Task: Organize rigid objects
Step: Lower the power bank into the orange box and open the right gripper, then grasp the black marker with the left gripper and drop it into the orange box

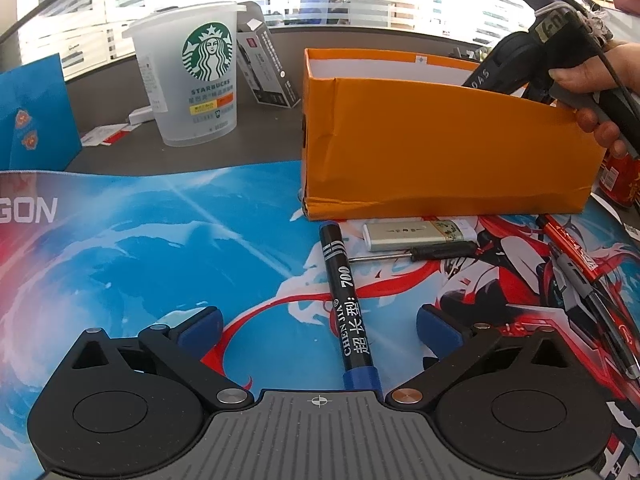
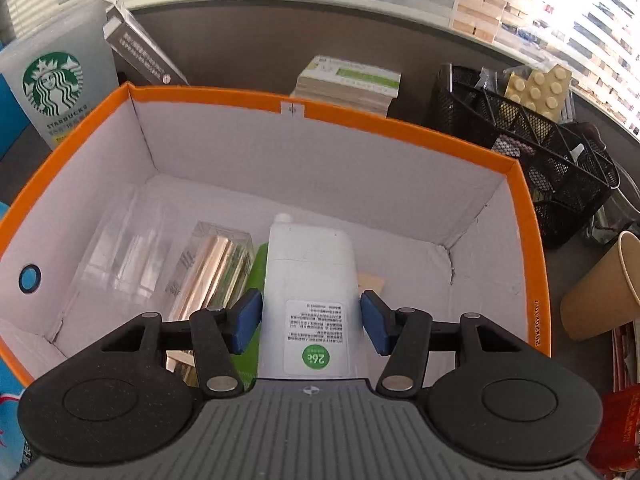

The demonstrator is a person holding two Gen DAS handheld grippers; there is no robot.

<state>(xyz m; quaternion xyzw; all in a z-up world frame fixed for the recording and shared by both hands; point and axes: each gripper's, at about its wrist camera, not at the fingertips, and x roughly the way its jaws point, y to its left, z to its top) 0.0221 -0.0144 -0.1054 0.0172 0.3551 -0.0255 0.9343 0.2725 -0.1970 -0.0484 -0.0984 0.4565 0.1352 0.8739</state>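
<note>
An orange box (image 2: 400,126) with a white inside stands on the mat. My right gripper (image 2: 311,322) reaches down into it, shut on a white flat bottle (image 2: 310,264) with a green label. Beside the bottle in the box lie a gold bar in a clear case (image 2: 216,272), a green item (image 2: 258,268) and a clear case (image 2: 128,252). In the left wrist view, my left gripper (image 1: 319,320) is open low over the mat, with a black marker (image 1: 346,300) lying between its fingers. A silver lighter (image 1: 416,234), a small screwdriver (image 1: 432,252) and a red pen (image 1: 568,248) lie before the orange box (image 1: 440,140).
A Starbucks cup (image 1: 192,80), a black carton (image 1: 268,68) and a blue bag (image 1: 32,116) stand at the back left. A red can (image 1: 620,180) is right of the box. A black mesh organiser (image 2: 520,140), a paper cup (image 2: 600,288) and stacked booklets (image 2: 348,84) flank the box.
</note>
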